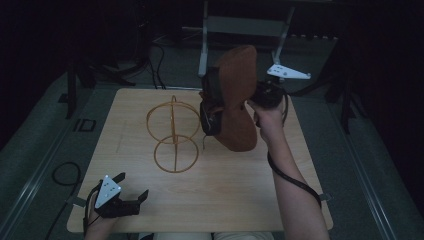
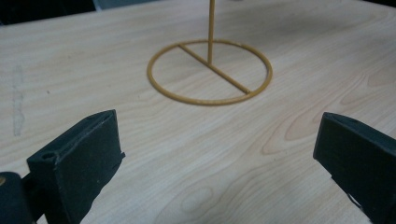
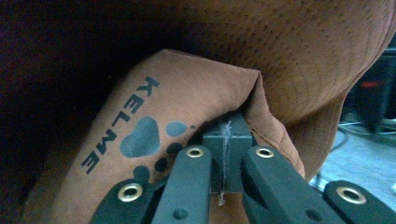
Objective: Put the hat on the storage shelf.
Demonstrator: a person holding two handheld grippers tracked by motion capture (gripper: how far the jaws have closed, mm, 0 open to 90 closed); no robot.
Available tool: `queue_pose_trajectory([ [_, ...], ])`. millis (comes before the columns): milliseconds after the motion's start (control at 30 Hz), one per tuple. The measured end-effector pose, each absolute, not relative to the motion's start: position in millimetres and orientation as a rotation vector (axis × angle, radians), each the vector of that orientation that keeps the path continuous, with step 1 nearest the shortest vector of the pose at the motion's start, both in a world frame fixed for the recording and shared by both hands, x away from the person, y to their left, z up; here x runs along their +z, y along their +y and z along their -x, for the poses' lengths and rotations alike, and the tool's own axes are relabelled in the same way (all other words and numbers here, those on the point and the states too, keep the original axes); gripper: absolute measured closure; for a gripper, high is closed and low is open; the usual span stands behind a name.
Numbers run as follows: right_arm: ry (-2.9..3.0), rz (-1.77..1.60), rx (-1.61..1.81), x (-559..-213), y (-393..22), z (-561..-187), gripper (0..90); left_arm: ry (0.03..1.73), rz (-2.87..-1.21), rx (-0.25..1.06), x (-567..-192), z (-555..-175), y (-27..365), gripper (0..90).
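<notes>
Two tongs are in play over one bench (image 1: 210,200). At the left, the left tongs (image 1: 131,187) are rested on the near corner of the bench, spread wide and holding nothing; in the left gripper view their two black jaws are seen far apart with bare wood between them. Ahead of them a wire stand (image 1: 173,134) is set upright on the bench: a flat ring base (image 2: 210,72) with a crossbar, a thin post, and an upper hoop.

Further right, a brown cap (image 1: 235,100) is held up in the air above the far part of the bench, just beside the stand and apart from it. It is pinched by the right tongs (image 3: 225,154), which are closed tight on a fold of the fabric near the printed logo, as the right gripper view shows.

The step in hand is judged to be the hanging of the cap on the stand. It is best done slowly: the crown should be brought over the upper hoop and lowered squarely, so that the light stand is not tipped. The stand may be steadied at its base by the free tongs.
</notes>
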State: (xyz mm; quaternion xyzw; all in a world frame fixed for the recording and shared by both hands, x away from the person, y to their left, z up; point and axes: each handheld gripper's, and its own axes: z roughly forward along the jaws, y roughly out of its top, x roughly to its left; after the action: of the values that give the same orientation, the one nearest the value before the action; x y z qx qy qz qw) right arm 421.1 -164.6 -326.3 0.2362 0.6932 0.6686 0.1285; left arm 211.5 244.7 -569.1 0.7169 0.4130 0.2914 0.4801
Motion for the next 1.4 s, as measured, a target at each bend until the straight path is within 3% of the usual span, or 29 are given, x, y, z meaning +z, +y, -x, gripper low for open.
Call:
queue_pose_trajectory([
  [433,2.197,-0.582,1.919,-323.2,-70.3,-427.4,89.8,1.036,-1.702,0.682,-575.3,-212.1,252.7,1.3],
  [767,2.404,-0.535,1.719,-342.7,-9.7,-426.9,88.8,1.051,-1.678,0.669,-576.0,-211.6,257.4,1.3],
  [833,2.427,-0.534,1.690,-349.9,-1.8,-426.8,84.5,1.048,-1.672,0.666,-576.2,-211.1,257.8,1.3],
  [867,2.445,-0.532,1.686,-353.4,0.8,-427.0,77.8,1.048,-1.675,0.666,-576.3,-210.8,257.9,1.3],
  [933,2.485,-0.514,1.684,-360.5,5.3,-426.6,55.9,1.045,-1.676,0.662,-576.7,-210.5,258.0,1.3],
  [1033,2.479,-0.450,1.680,-363.7,8.1,-419.5,39.0,1.049,-1.679,0.659,-577.4,-210.6,258.0,1.3],
  [1067,2.479,-0.450,1.680,-363.7,8.1,-419.5,39.0,1.049,-1.679,0.659,-577.4,-210.6,258.0,1.3],
  [1100,2.441,-0.362,1.566,-364.2,14.6,-405.0,26.5,1.049,-1.679,0.658,-577.9,-210.4,257.3,1.3],
  [1133,2.441,-0.362,1.566,-364.2,14.6,-405.0,26.5,1.049,-1.679,0.658,-577.9,-210.4,257.3,1.3],
  [1167,2.438,-0.333,1.551,-364.2,14.5,-400.5,18.8,1.050,-1.679,0.658,-578.0,-210.4,257.3,1.3],
  [1400,2.382,-0.345,1.623,-355.9,-6.9,-400.3,14.7,1.059,-1.674,0.657,-579.3,-210.6,258.0,1.3],
])
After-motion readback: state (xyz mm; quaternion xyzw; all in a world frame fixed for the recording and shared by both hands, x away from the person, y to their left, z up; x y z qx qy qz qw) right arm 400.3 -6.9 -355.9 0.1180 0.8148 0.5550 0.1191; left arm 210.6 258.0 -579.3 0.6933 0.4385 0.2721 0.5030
